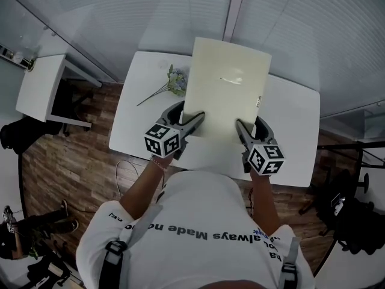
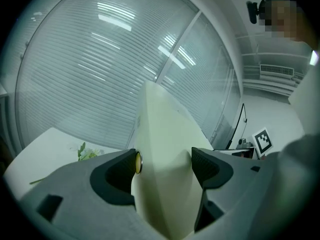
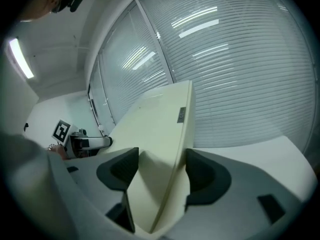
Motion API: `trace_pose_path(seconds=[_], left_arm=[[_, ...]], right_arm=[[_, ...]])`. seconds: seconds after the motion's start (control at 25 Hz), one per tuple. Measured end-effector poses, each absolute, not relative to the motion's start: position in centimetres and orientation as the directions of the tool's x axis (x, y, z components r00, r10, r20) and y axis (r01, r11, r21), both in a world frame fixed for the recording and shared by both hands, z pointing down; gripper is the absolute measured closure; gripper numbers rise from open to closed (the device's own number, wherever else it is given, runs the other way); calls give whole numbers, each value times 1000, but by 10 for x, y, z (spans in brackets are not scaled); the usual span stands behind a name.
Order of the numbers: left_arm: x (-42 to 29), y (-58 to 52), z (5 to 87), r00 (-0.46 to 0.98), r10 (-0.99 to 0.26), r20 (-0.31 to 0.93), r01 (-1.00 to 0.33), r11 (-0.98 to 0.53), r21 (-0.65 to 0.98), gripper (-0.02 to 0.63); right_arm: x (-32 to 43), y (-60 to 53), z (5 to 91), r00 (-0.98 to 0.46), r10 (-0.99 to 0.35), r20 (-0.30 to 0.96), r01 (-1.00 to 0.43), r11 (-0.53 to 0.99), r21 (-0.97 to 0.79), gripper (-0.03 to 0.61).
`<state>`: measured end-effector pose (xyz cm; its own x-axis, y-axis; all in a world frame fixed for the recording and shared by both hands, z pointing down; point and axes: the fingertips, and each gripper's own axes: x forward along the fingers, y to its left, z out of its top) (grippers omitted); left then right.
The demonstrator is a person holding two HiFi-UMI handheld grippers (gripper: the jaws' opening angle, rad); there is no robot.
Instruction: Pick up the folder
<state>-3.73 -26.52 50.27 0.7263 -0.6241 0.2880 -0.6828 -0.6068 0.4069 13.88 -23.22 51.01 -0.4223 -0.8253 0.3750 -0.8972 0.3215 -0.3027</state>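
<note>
A pale cream folder [image 1: 225, 89] is held up above the white table [image 1: 295, 143], tilted away from me. My left gripper [image 1: 194, 121] is shut on its near left corner, and my right gripper [image 1: 240, 125] is shut on its near right corner. In the left gripper view the folder [image 2: 165, 144] fills the gap of the left gripper [image 2: 164, 165] and bulges between the jaws. In the right gripper view the folder [image 3: 155, 129] runs through the right gripper [image 3: 161, 166], with its edge and a small label pointing up toward the blinds.
A sprig of pale flowers [image 1: 172, 83] lies on the table's far left part. A small white side table [image 1: 41, 86] stands to the left on the wood floor. Window blinds [image 1: 150, 11] close off the far side. Dark bags [image 1: 352, 218] sit at right.
</note>
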Motion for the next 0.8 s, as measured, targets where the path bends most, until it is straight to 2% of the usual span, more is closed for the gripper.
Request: trace_pose_path(seconds=[0.8], left_arm=[[-40, -251, 403, 711, -691, 130, -687, -642, 340, 278]], right_arm=[[136, -219, 409, -412, -877, 245, -907, 369, -204, 279]])
